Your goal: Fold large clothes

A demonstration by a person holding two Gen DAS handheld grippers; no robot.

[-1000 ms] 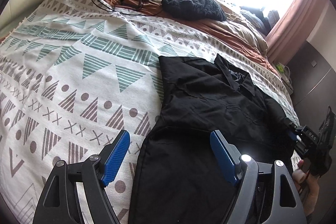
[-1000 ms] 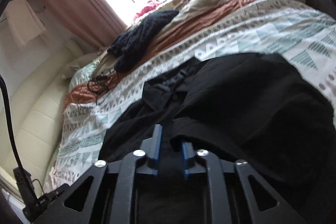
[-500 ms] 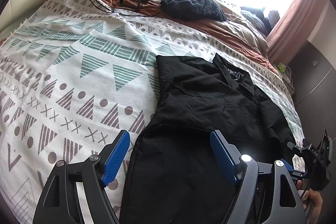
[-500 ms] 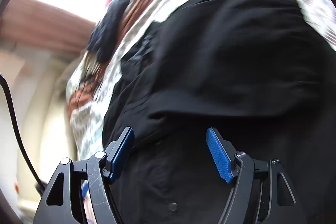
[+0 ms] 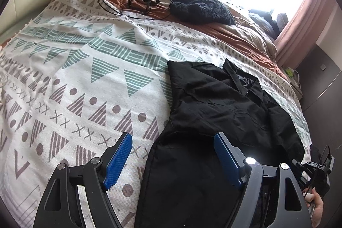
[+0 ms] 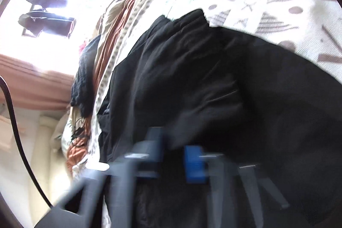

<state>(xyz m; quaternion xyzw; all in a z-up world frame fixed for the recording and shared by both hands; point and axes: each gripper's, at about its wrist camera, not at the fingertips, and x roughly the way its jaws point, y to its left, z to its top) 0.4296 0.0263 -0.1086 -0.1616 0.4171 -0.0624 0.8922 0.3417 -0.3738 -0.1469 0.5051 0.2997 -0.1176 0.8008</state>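
Black shirt (image 5: pixel 213 112) lies spread on the patterned bedspread (image 5: pixel 85 82), collar toward the far window; the left hand-held gripper (image 5: pixel 173 160) hovers open over its near hem. Right view (blurred): the right hand-held gripper (image 6: pixel 173 155) is closed, pinching dark, creased shirt fabric.

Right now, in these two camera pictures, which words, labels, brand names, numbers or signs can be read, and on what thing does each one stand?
Small pale characters on the right gripper's black body, at the lower right edge of the left wrist view: too small to read.
Black shirt: no label or print shows.
Patterned bedspread: only triangles, dots and crosses, no words.
Right wrist view: blurred, no text shows.
So no text can be read.
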